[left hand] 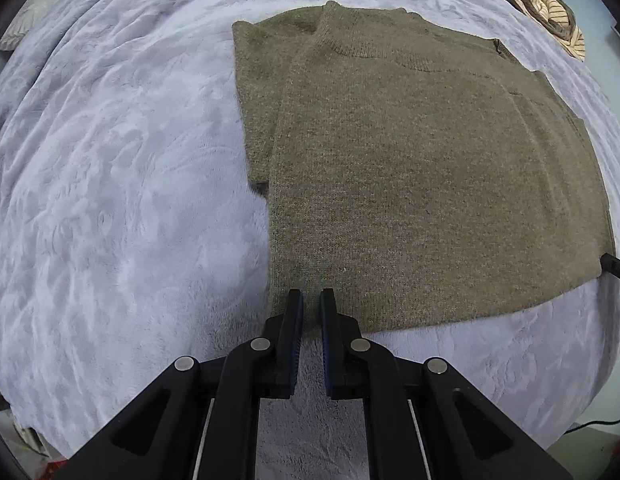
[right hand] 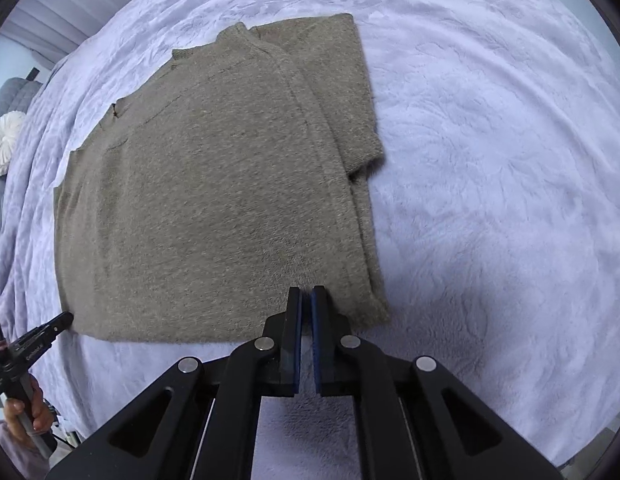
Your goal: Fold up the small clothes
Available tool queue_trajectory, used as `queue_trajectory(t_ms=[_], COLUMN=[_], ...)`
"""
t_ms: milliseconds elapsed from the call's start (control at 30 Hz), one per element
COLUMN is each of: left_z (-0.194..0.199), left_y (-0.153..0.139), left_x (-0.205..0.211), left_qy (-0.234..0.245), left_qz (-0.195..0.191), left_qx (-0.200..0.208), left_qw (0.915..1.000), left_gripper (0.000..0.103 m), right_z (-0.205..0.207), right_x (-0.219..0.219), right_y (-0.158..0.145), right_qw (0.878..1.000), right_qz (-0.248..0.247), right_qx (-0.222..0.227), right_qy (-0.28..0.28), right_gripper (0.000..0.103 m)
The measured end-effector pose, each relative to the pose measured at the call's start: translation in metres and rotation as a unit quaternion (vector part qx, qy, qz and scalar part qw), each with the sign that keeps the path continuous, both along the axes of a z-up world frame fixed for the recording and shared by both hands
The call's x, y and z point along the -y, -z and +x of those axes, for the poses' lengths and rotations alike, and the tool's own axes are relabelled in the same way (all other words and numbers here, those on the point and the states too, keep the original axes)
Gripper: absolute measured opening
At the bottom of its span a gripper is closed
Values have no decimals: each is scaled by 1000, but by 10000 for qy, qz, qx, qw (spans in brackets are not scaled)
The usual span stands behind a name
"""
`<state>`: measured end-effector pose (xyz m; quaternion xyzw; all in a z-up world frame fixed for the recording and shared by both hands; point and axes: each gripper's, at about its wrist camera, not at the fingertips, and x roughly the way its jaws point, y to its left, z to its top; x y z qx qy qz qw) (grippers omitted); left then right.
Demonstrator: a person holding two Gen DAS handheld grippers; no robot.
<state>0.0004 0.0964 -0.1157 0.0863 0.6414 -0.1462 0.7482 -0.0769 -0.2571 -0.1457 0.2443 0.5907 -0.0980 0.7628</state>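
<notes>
We see a brown knitted sweater (left hand: 422, 168) lying flat on a lavender plush blanket (left hand: 122, 208) that covers the bed, its sleeves already folded in over the body so that it forms a rough rectangle. The collar points away from us and the hem lies nearest.

In the left wrist view, our left tongs (left hand: 311, 300) hang just above the sweater's hem, close to its left hem corner, with the pads pressed nearly together and nothing pinched between them. At the sweater's right hem corner the dark tip of the other tool pokes into that view.

In the right wrist view, our right tongs (right hand: 306, 296) sit over the hem near the sweater's right hem corner, where the folded layers stack up. Their pads are also drawn together with only a sliver of gap, and no cloth is caught in them. From here the left tongs show at the sweater's left hem corner, held by a hand (right hand: 26, 412) on the handle below.

Beyond the sweater's collar, towards its right shoulder, lies a striped garment (left hand: 550, 20). A white round cushion (right hand: 4, 142) rests off the sweater's left side, past the blanket's edge.
</notes>
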Motion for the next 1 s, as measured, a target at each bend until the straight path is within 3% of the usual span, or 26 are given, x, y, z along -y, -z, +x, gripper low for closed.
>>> queue_trajectory(t_ms=[267, 400, 467, 500, 533, 567, 600, 767, 1000], left_z=[-8, -14, -14, -17, -17, -17, -16, -13, -2], left_y=[-8, -13, -14, -14, -13, -13, -13, -5, 2], left_x=[-8, -15, -22, -27, -32, -37, -44, -71, -110], left_qy=[-143, -218, -328, -374, -427, -492, -569, -904, -1393], left_qz=[-65, -130, -230, -258, -260, -254, -230, -152, 150], left_qx=[-11, 42, 6, -4, -6, -6, -3, 165, 399], left_qw=[9999, 9997, 9992, 9990, 9988, 9985, 9981, 9957, 9893], left_gripper=[10, 10, 10, 10, 13, 59, 98, 102, 102], right_z=[-6, 19, 27, 34, 41, 50, 62, 116, 204], right_x=[-14, -42, -57, -67, -78, -90, -106, -167, -241], right_y=[-25, -33, -36, -37, -37, -38, -38, -35, -14], right_qw=[9995, 9974, 9954, 9941, 9923, 9901, 9867, 9770, 9741], right_qz=[-152, 112, 284, 329, 408, 487, 580, 698, 717], right_qx=[184, 352, 401, 372, 418, 482, 531, 469, 446], right_qy=[-183, -624, -822, -963, -1090, -1229, -1420, -1958, -2096], right_gripper=[5, 5, 16, 32, 46, 48, 48, 48, 48])
